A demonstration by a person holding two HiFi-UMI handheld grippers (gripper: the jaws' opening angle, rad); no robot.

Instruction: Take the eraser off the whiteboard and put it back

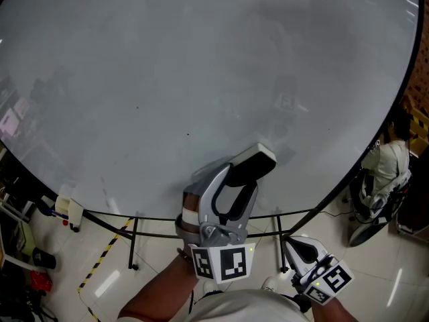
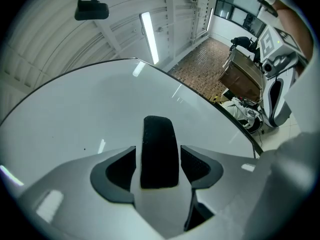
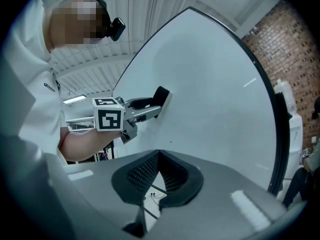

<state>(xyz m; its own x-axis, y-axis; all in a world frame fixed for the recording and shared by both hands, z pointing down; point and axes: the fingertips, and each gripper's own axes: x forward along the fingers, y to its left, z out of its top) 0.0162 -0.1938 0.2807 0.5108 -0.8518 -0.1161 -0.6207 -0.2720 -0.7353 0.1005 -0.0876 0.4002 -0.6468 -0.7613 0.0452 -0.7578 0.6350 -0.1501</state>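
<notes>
The black eraser (image 2: 159, 151) sits flat against the whiteboard (image 2: 100, 104), low on the board and near its right part in the head view (image 1: 258, 158). My left gripper (image 2: 159, 165) reaches level to the board with its jaws around the eraser. A gap shows on each side between the dark pads (image 2: 120, 168) and the eraser, so the jaws are open. From the right gripper view the left gripper (image 3: 150, 104) and the eraser (image 3: 161, 95) meet the whiteboard (image 3: 210, 84) side-on. My right gripper (image 3: 159, 156) hangs back from the board, low at the right (image 1: 298, 245), shut and empty.
The whiteboard (image 1: 167, 79) stands on a black frame with legs (image 1: 134, 243). A white object (image 1: 69, 210) rests at the tray's left end. Yellow-black tape (image 1: 100, 260) marks the floor. A person in white (image 1: 385, 170) is at the right. A brick wall (image 3: 280, 39) lies beyond the board.
</notes>
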